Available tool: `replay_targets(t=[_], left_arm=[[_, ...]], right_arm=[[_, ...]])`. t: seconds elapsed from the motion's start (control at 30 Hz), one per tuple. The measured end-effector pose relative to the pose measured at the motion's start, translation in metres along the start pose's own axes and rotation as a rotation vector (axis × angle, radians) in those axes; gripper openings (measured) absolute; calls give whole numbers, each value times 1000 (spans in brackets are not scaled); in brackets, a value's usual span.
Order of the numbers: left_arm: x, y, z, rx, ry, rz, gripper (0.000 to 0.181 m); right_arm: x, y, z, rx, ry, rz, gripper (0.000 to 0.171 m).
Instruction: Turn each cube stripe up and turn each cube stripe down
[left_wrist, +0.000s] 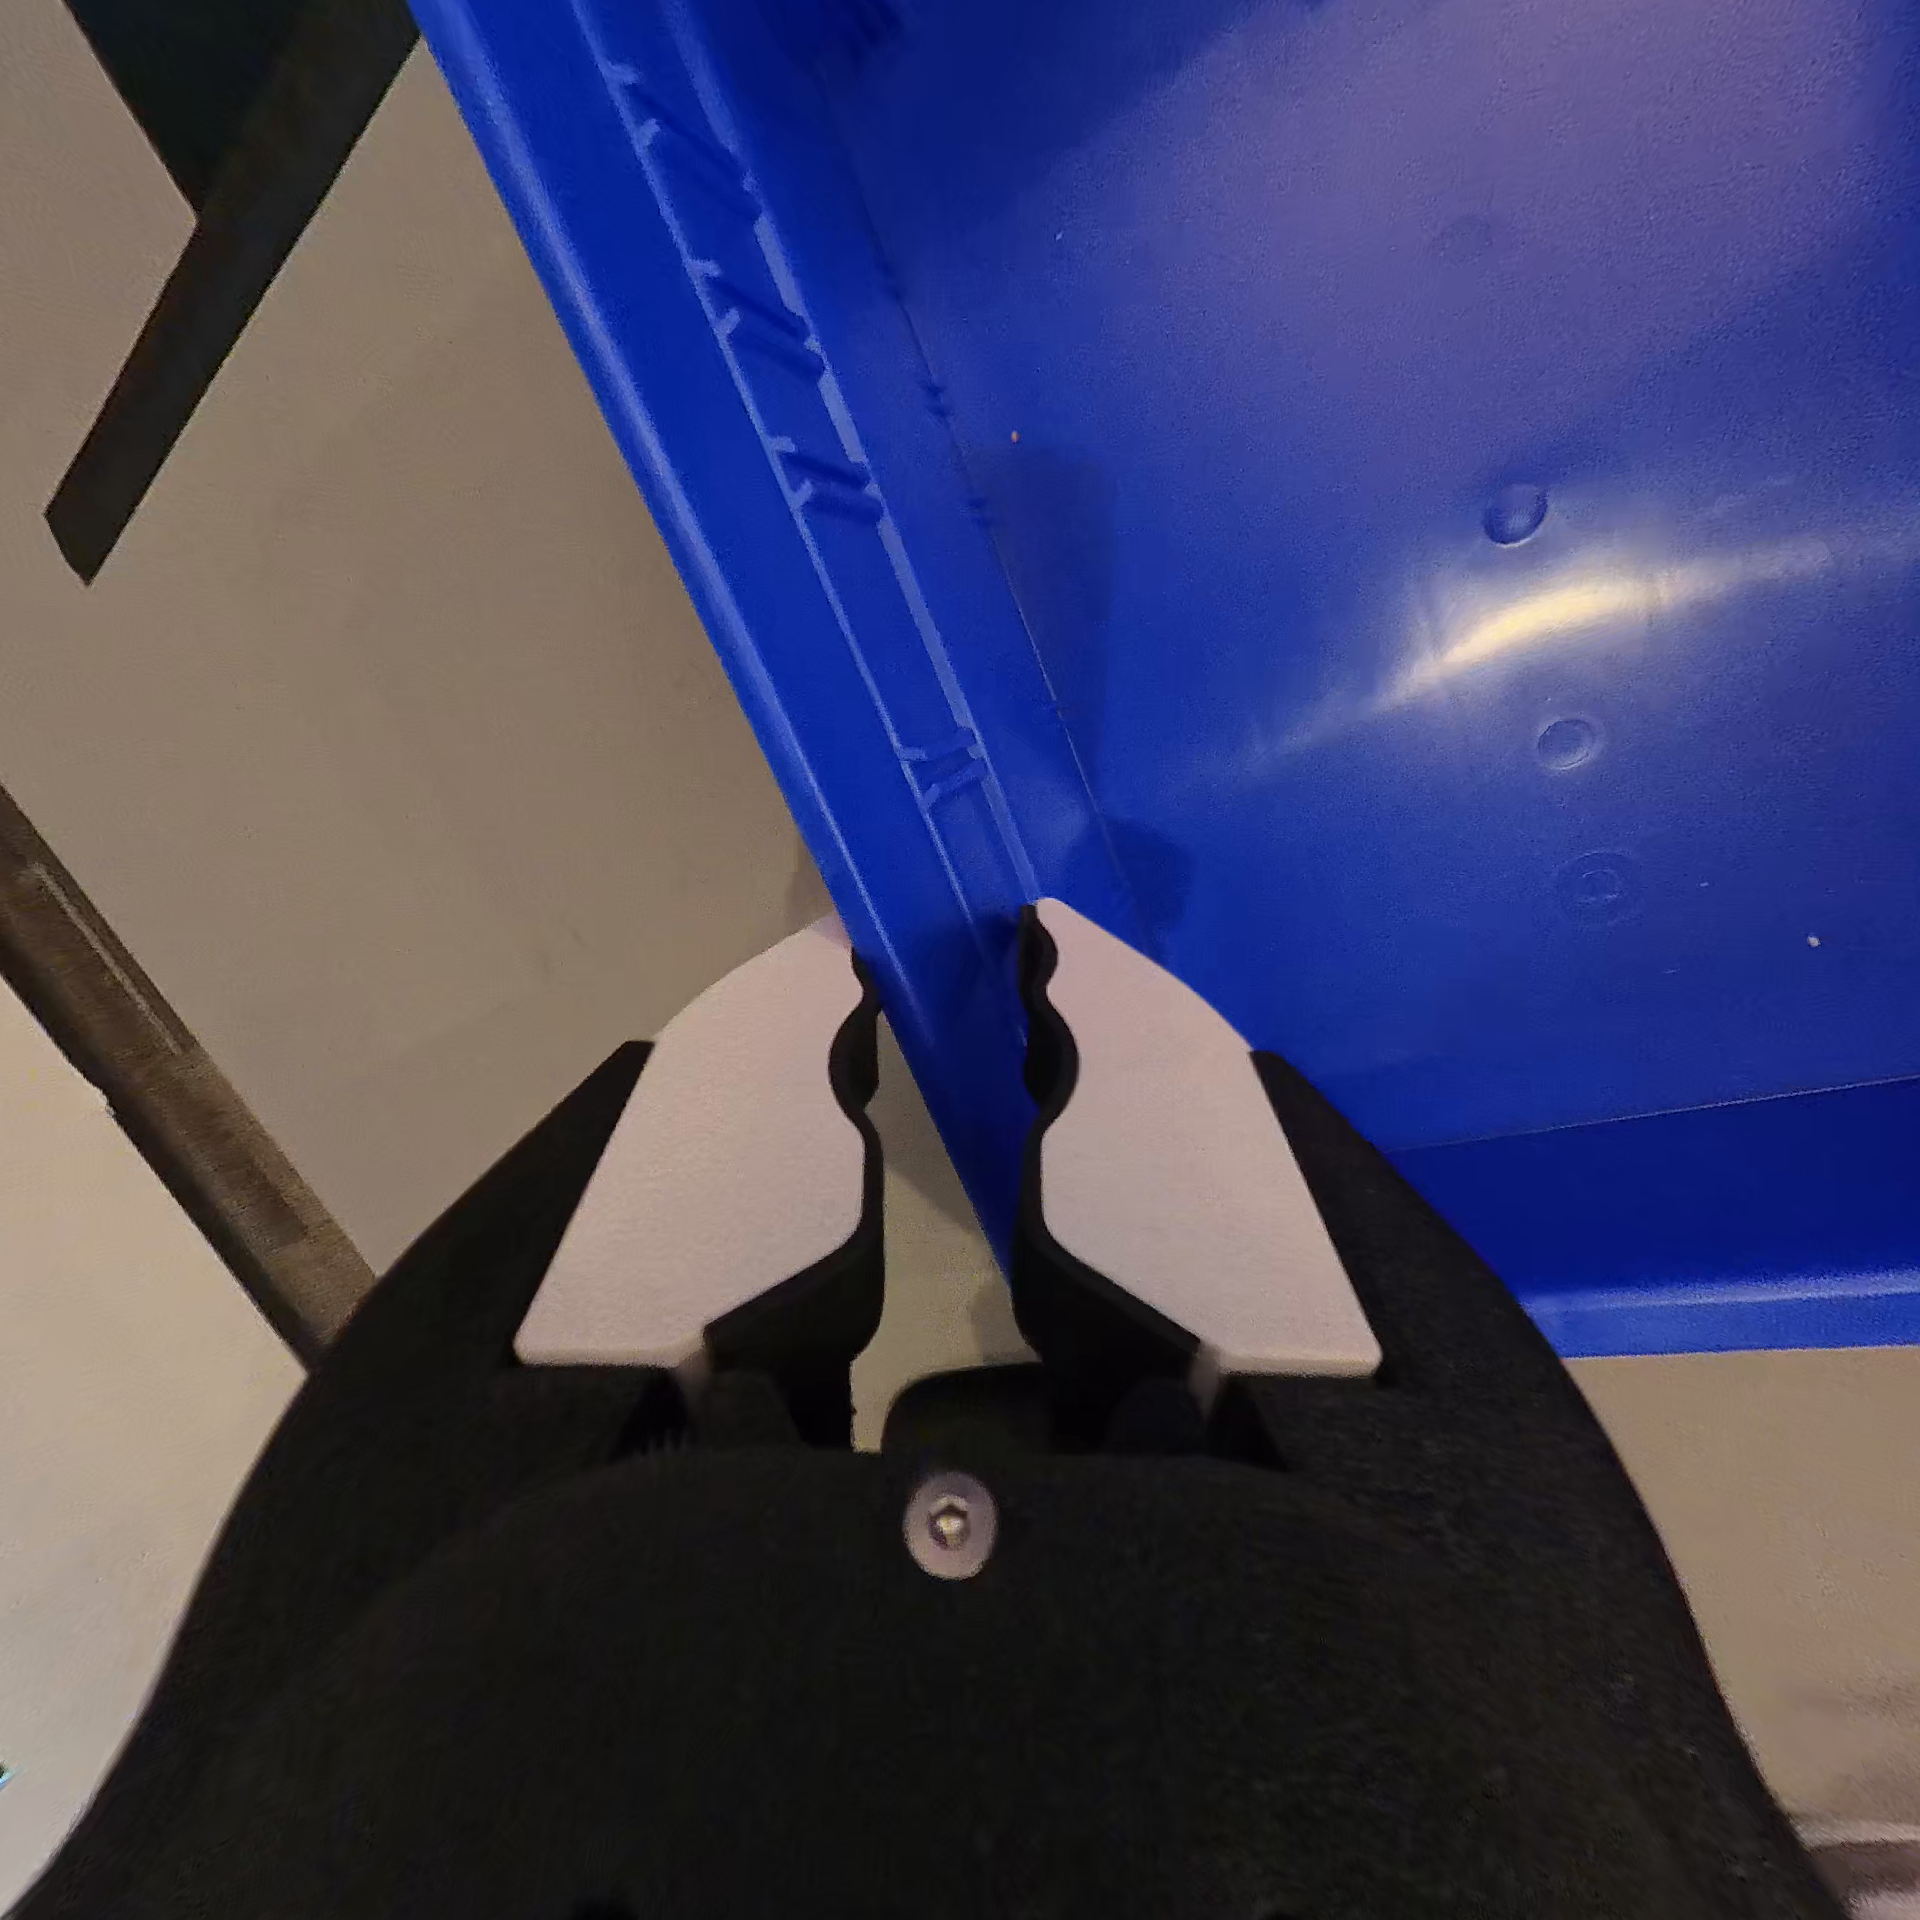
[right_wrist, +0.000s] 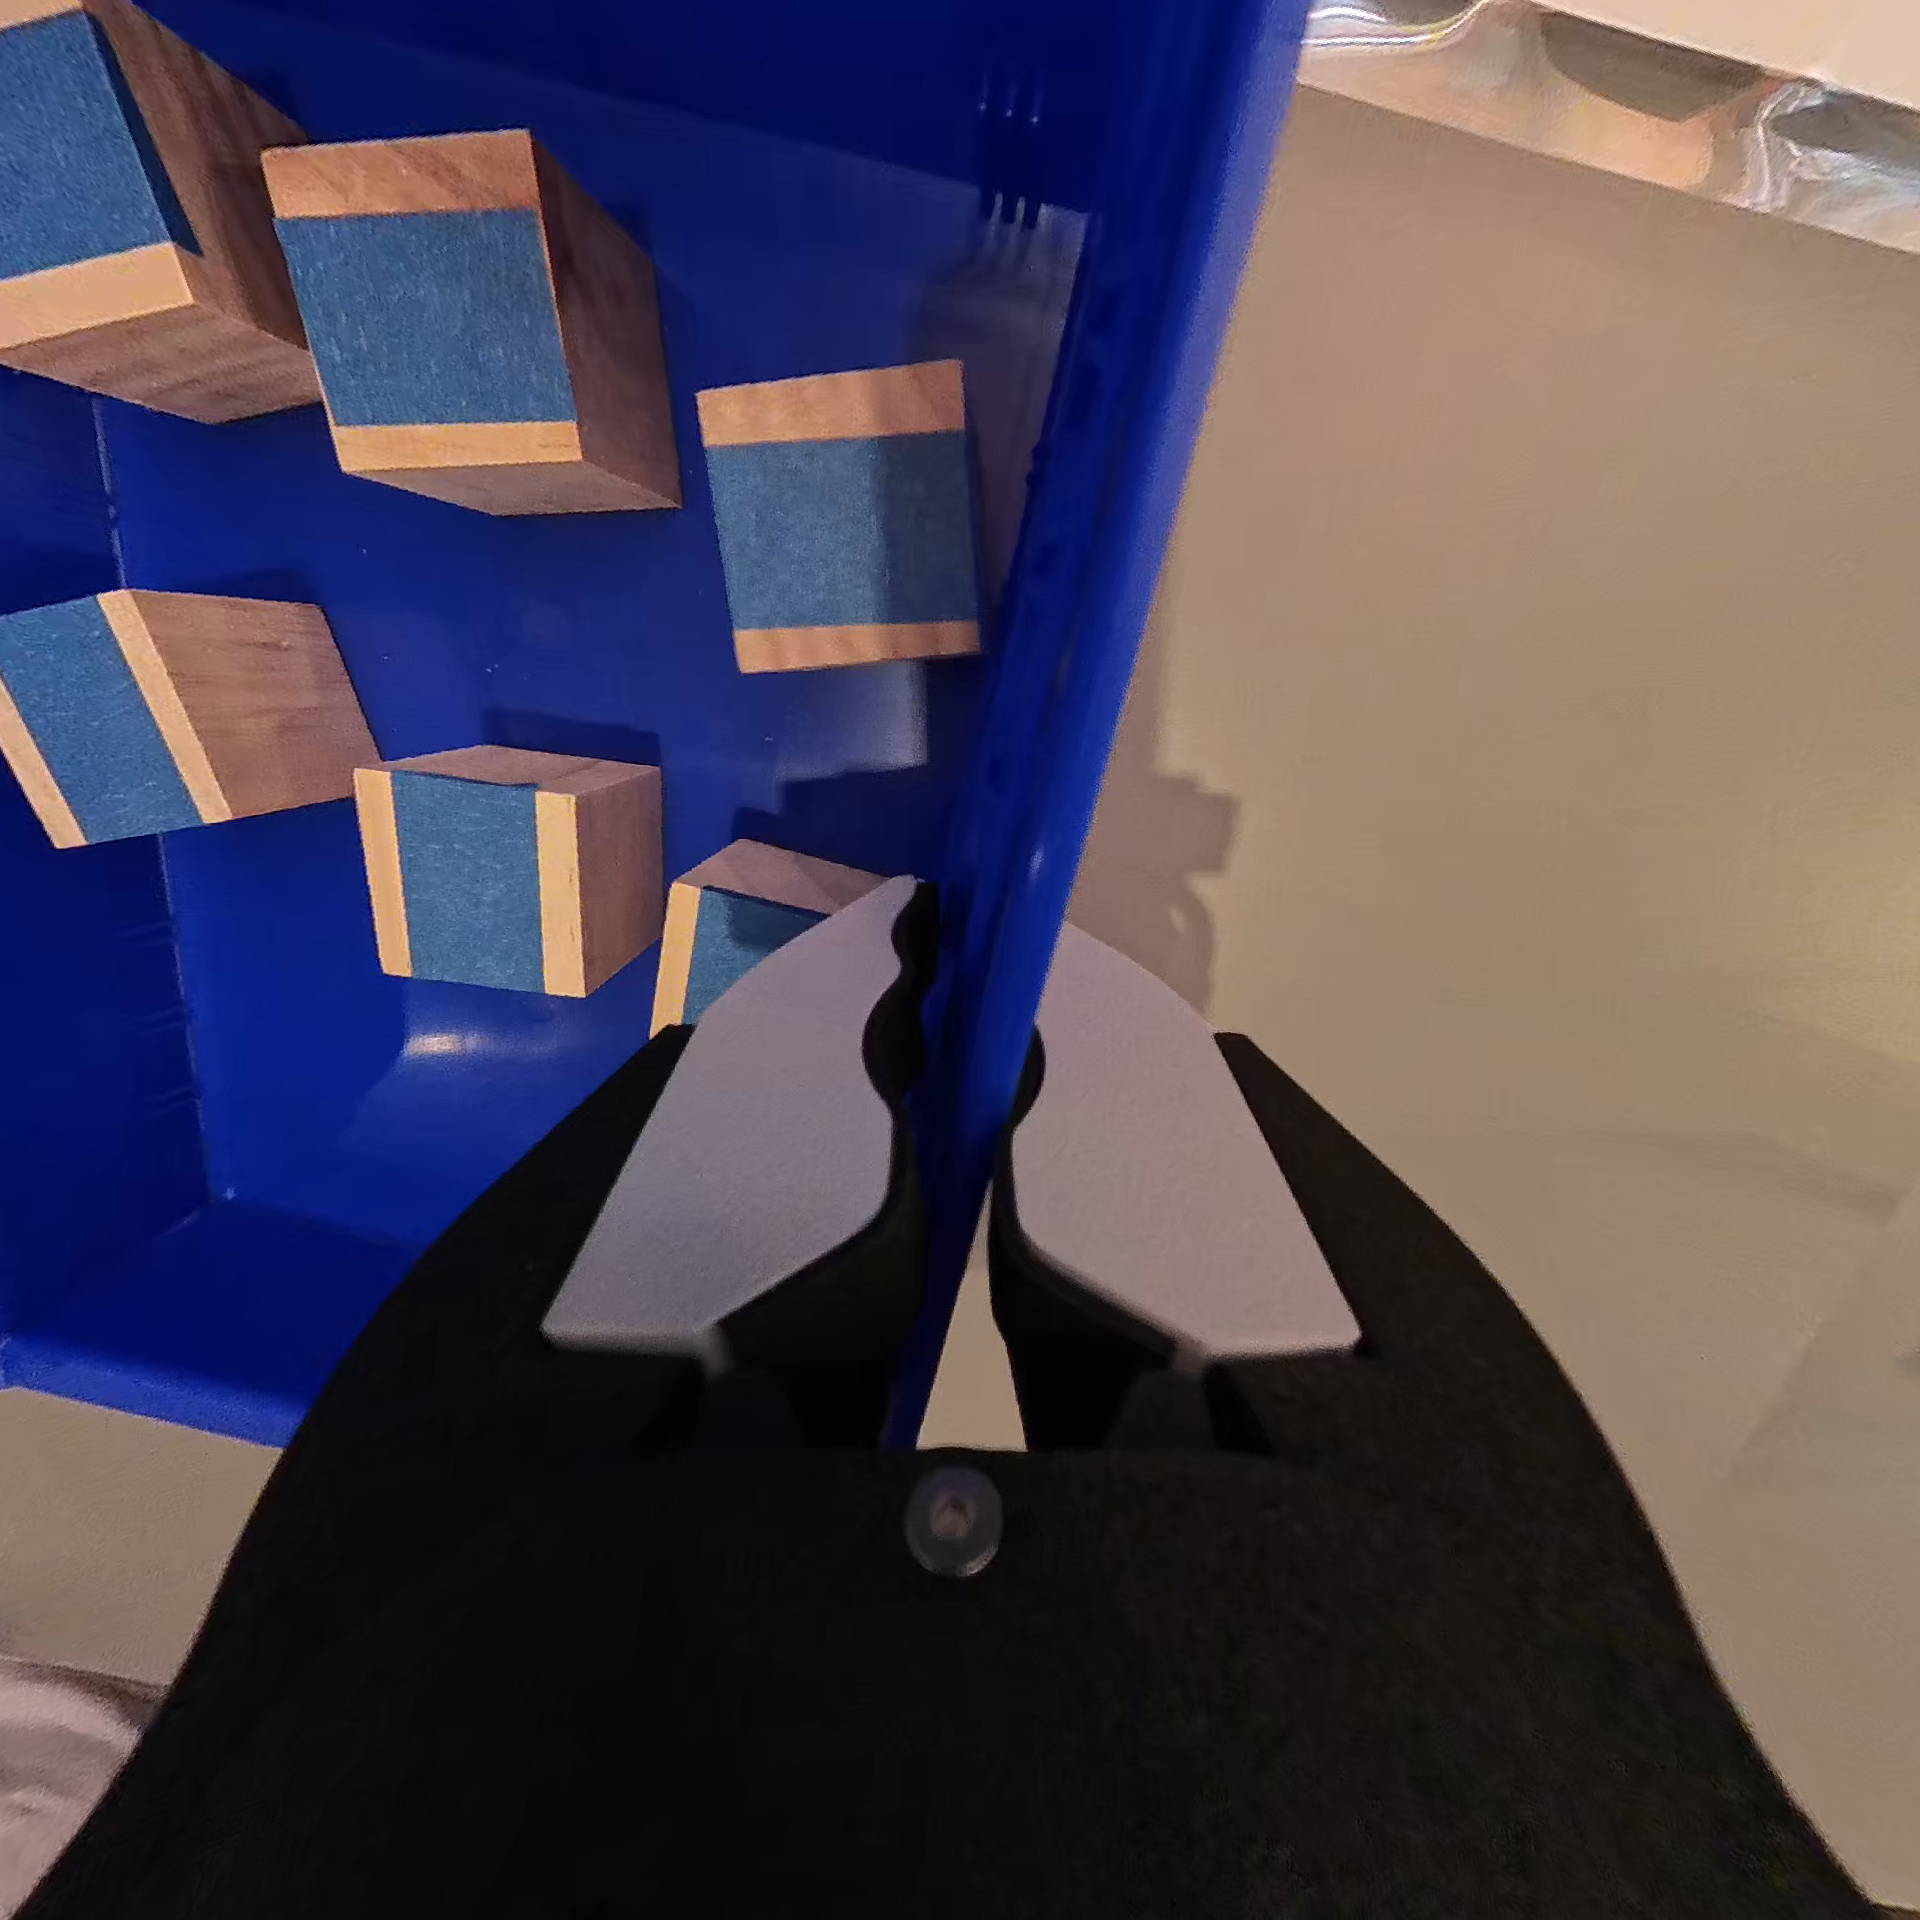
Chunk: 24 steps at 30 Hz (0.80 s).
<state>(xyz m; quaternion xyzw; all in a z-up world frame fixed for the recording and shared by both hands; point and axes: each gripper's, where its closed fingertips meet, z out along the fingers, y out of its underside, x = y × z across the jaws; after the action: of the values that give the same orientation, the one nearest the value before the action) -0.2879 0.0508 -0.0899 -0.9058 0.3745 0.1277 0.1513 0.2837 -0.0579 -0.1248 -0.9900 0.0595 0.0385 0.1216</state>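
Observation:
A blue plastic bin (right_wrist: 1101, 582) holds several wooden cubes, each with a blue stripe facing up, such as the cube (right_wrist: 842, 520) by the right wall and the cube (right_wrist: 468, 873) in the middle. My right gripper (right_wrist: 961, 935) is shut on the bin's right wall, one finger inside, one outside; a cube (right_wrist: 727, 935) sits partly hidden behind the inner finger. In the left wrist view my left gripper (left_wrist: 945, 935) is shut on the bin's left rim (left_wrist: 790, 499). That view shows only bare blue floor (left_wrist: 1403, 520), no cubes.
The bin sits on a beige tabletop (right_wrist: 1507, 727). A dark metal bar (left_wrist: 156, 1091) and a black frame piece (left_wrist: 208, 260) lie left of the bin. Crinkled shiny wrapping (right_wrist: 1714, 114) lies at the far right edge of the table.

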Motion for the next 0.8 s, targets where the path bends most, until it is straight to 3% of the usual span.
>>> replay_targets(t=[0.37, 0.63, 0.8], left_arm=[[48, -23, -13, 111, 223, 1, 26], [40, -21, -40, 172, 341, -30, 38], [13, -7, -67, 234, 380, -98, 39]], right_arm=[[-2, -5, 3, 11, -8, 21, 8], [-4, -7, 4, 8, 0, -24, 8], [-15, -11, 5, 10, -11, -55, 8]])
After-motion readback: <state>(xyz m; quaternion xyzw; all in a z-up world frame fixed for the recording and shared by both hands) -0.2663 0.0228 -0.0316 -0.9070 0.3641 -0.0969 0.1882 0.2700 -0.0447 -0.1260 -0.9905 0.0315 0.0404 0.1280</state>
